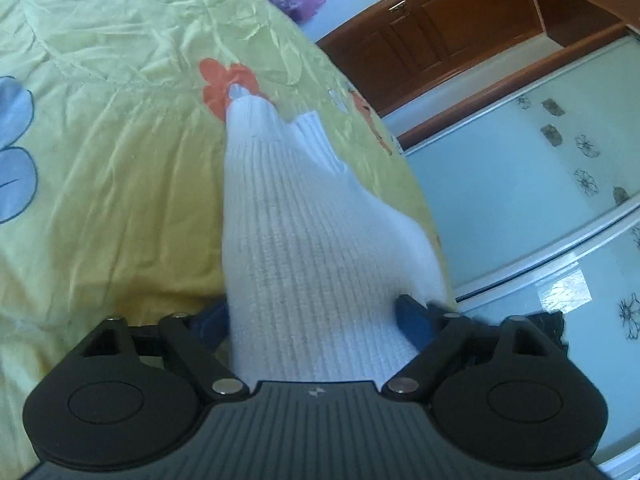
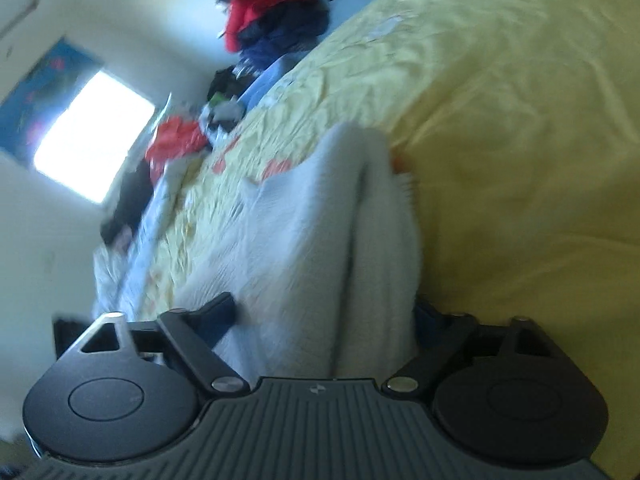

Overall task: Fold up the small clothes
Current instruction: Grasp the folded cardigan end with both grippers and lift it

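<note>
White ribbed sock point(image 1: 304, 240) between the left tongs point(image 1: 320, 320), over yellow flowered bedsheet point(image 1: 120, 160)

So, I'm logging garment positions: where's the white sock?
The white sock is held between both grippers' fingers, stretching out over the yellow bedspread in both wrist views.

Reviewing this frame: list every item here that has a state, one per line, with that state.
left gripper: shut on white knit garment
right gripper: shut on white knit garment
white knit garment: gripped by both grippers, far end against the bedspread, doubled with a crease in the right wrist view
yellow bedspread: spread out, wrinkled
wooden door: shut
clothes pile: unfolded heap beyond the bed
</note>
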A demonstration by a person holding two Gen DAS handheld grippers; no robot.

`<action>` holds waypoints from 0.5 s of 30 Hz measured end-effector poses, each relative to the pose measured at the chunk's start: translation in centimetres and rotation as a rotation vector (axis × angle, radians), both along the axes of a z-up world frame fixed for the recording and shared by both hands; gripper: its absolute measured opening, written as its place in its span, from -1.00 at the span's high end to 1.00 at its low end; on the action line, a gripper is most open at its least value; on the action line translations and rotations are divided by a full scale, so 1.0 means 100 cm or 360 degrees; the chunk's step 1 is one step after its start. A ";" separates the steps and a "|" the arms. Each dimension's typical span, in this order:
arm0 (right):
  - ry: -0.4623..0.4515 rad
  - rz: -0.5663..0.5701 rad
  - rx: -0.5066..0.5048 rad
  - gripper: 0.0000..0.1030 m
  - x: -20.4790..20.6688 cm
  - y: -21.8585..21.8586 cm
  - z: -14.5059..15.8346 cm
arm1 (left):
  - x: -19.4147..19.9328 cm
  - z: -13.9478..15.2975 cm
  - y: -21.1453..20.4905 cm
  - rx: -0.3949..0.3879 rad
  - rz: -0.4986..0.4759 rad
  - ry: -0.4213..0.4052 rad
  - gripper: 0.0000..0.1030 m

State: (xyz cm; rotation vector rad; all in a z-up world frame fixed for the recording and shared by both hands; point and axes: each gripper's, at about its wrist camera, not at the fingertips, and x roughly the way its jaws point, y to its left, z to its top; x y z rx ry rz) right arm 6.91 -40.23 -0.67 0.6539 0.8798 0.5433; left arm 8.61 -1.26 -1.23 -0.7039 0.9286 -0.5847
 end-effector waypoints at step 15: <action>-0.0164 0.0160 0.0078 0.03 0.021 0.096 0.039 | 0.000 0.086 0.072 0.0484 0.0188 -0.0332 0.07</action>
